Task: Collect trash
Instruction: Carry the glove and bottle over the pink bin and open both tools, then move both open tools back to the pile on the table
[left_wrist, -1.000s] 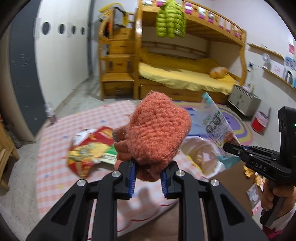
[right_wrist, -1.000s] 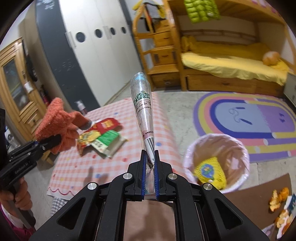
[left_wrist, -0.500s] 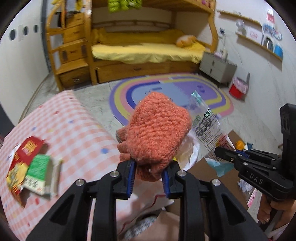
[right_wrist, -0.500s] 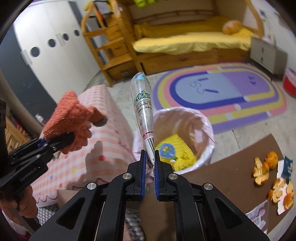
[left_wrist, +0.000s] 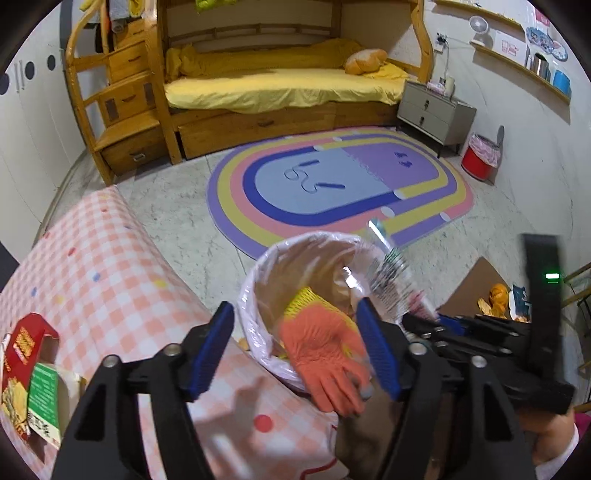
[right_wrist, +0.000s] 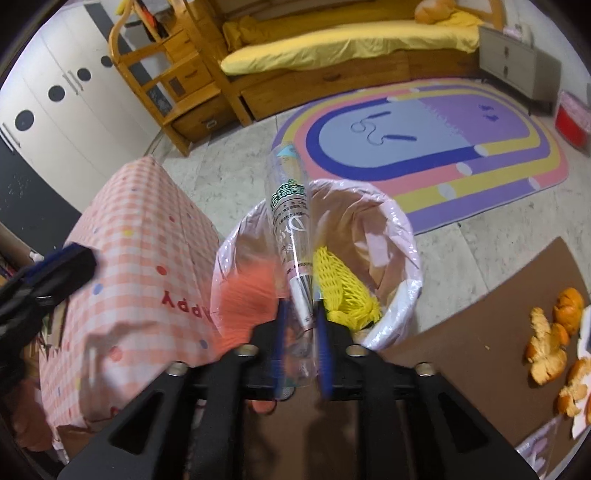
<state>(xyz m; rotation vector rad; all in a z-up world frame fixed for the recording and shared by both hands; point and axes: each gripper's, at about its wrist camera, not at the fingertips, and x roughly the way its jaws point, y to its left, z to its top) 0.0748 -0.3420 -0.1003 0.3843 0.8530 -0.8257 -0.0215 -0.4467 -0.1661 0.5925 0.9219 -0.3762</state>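
Both grippers hung over the lined bin (left_wrist: 258, 280). The left gripper (left_wrist: 295, 347) had just spread, orange glove (left_wrist: 325, 354) loose between. The right gripper (right_wrist: 300, 332) had just parted, clear wrapper (right_wrist: 290, 221) unclamped

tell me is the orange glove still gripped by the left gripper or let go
Let go. The left gripper has just been opening; its blue pads stand clear on both sides of the orange glove, which is dropping into the lined bin.
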